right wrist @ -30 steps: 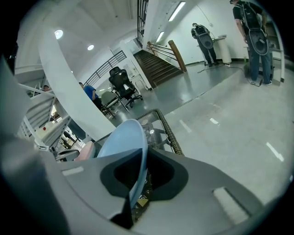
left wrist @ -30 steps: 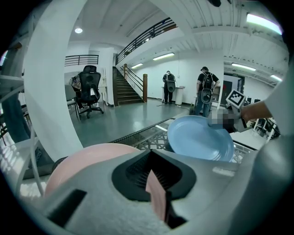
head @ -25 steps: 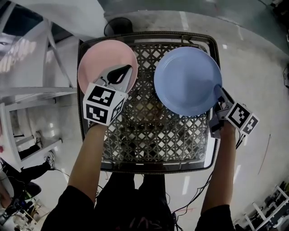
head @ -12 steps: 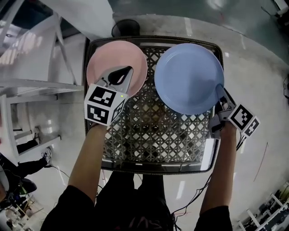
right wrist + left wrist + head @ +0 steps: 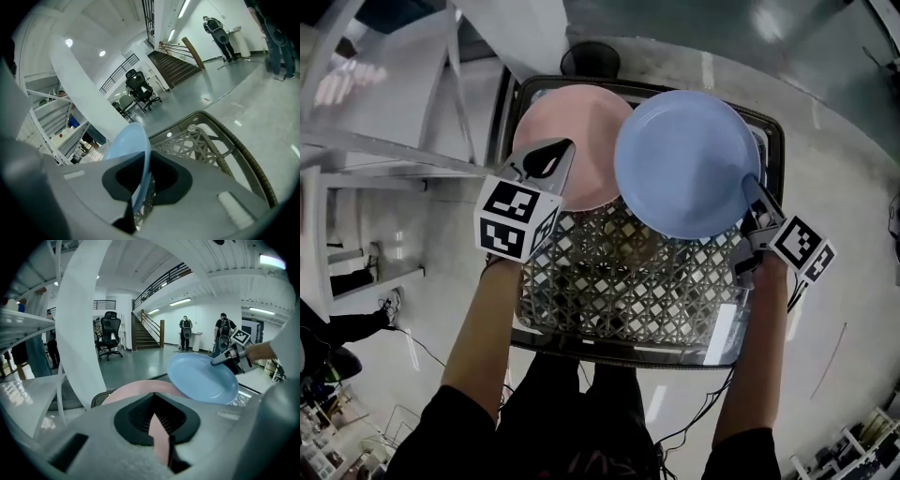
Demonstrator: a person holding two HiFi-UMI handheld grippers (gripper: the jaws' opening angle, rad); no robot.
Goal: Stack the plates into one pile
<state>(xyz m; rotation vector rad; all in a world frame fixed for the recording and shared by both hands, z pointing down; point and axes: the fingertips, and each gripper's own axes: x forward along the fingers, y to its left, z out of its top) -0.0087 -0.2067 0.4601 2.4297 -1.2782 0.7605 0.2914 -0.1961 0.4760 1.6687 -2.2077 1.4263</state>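
So: pink and blue plates, one in each tool, blue overlapping pink

Blue plate (image 5: pixel 684 161) sits over the far right part of the desk (image 5: pixel 619 281). From the head view its left edge covers the right edge of the pink plate (image 5: pixel 577 141). It's clearly the upper one of the two, but I can't tell whether they actually touch. From the left tool's view the blue one is tilted, hollow side up.

Pink plate is over the far left corner of the desk and roughly level. Whether it's resting on the lattice or lifted off it, I can't say.

Right tool (image 5: pixel 753 192) is clamped on the blue plate's near right rim; in its own view the rim runs right between the jaws. Left tool (image 5: pixel 546 159) is clenched on the pink plate's near left rim, with the pink edge pinched in the jaws.

The desk itself is a dark woven lattice top with a thick rim. White shelf rack (image 5: pixel 356 159) stands off to the left on the shiny floor (image 5: pixel 844 141). Further out there's an office chair (image 5: pixel 110 333) and a staircase (image 5: pixel 147 329) in the background.
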